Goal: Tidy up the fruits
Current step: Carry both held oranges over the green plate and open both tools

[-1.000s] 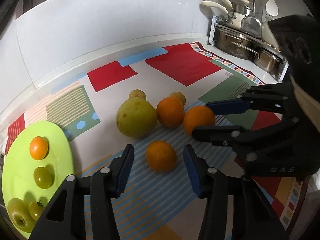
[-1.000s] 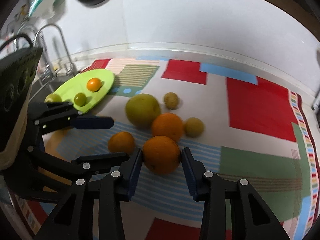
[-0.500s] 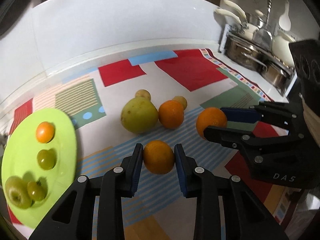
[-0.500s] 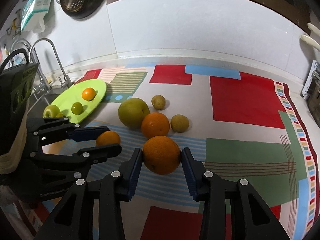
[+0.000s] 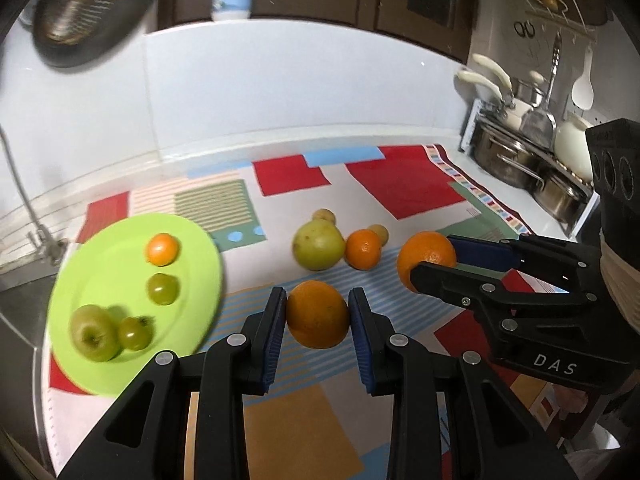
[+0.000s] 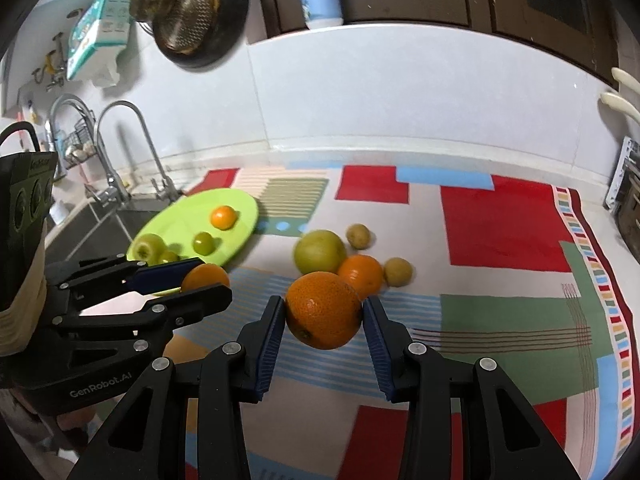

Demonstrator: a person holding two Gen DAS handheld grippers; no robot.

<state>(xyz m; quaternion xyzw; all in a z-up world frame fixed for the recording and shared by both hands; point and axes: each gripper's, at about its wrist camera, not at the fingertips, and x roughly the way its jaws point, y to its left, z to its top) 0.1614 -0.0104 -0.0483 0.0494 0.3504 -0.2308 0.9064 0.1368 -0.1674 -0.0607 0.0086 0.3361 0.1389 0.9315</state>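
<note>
My left gripper is shut on a small orange and holds it above the patterned mat. My right gripper is shut on a larger orange, also lifted; it shows in the left wrist view too. A green plate at the left holds a small orange fruit, a green tomato, a green apple and another green tomato. On the mat lie a big green pear-like fruit, an orange and two small brownish fruits.
A sink with taps lies left of the plate. Pots and a rack stand at the right end of the counter. A white wall runs behind the mat; a strainer hangs on it.
Both grippers have closed on their oranges and lifted them off the mat; the views have risen and pulled back.
</note>
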